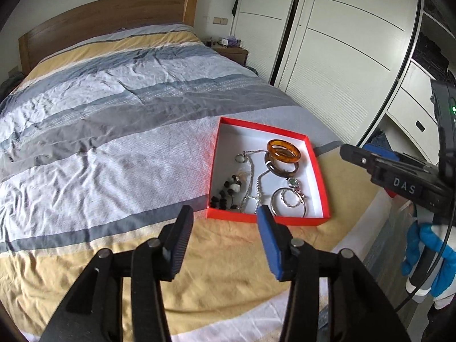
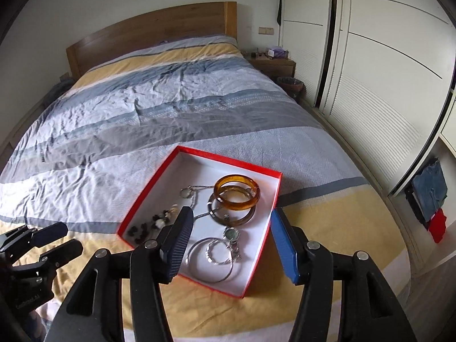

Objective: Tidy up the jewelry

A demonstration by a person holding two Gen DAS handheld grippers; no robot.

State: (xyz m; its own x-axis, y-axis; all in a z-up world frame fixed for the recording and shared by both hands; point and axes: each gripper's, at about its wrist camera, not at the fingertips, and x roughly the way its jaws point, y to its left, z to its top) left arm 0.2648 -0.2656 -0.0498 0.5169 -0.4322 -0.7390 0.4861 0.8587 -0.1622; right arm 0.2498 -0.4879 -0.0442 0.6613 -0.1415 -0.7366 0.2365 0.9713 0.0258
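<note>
You held the left gripper [image 1: 225, 235] and right gripper [image 2: 230, 245] part-open and empty above the red box [image 2: 275, 196], where all visible jewelry already lay.

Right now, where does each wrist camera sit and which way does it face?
Left wrist: on the left gripper, looking down the bed at the red box; open jaws, the right gripper and a blue-gloved hand show.
Right wrist: on the right gripper, above the box; open jaws, left gripper at lower left.
Shared: box, amber bangle, headboard.
</note>
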